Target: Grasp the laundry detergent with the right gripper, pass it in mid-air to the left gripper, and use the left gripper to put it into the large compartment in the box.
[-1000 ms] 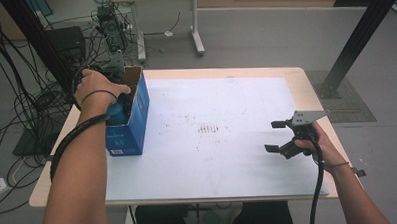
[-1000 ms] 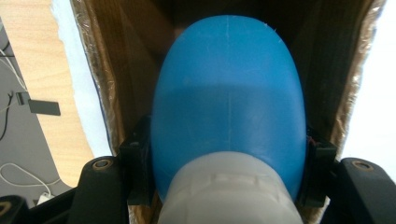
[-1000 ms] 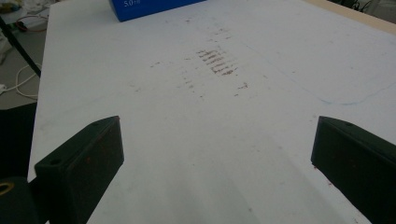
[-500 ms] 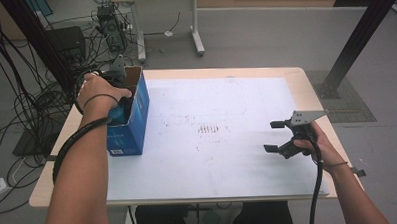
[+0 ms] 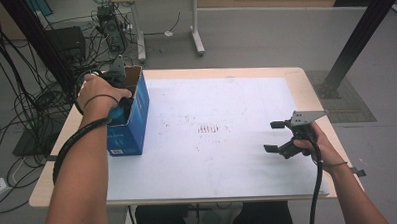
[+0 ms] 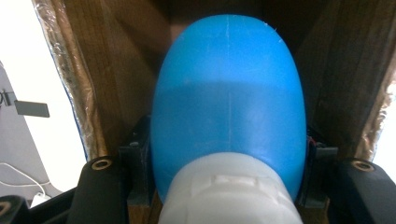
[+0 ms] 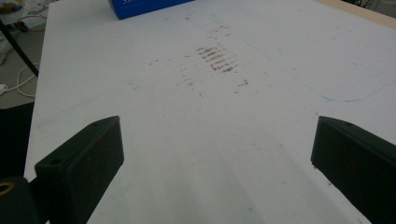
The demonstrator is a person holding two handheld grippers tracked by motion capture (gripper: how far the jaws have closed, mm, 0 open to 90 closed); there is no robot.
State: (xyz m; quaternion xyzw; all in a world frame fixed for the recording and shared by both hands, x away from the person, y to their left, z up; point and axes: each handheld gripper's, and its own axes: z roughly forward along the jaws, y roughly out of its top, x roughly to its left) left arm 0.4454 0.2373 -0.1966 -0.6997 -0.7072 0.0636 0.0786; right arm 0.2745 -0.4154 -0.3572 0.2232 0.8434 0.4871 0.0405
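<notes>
A blue plastic bottle (image 6: 229, 93) with a white cap (image 6: 229, 191) sits between the jaws of my left gripper (image 6: 229, 154), which press on both of its sides. Bottle and gripper are down inside an open blue cardboard box (image 5: 136, 119) with brown inner walls (image 6: 121, 70), standing at the table's left edge. In the high view my left hand (image 5: 98, 90) covers the box's opening. My right gripper (image 5: 272, 137) rests low over the right side of the table, open, with only the bare sheet between its fingers (image 7: 84, 158).
A white sheet (image 5: 213, 156) with faint reddish marks (image 7: 215, 58) at its middle covers most of the wooden table (image 5: 305, 88). Cables and equipment lie on the floor at the left, and a black post (image 5: 359, 31) stands at the far right.
</notes>
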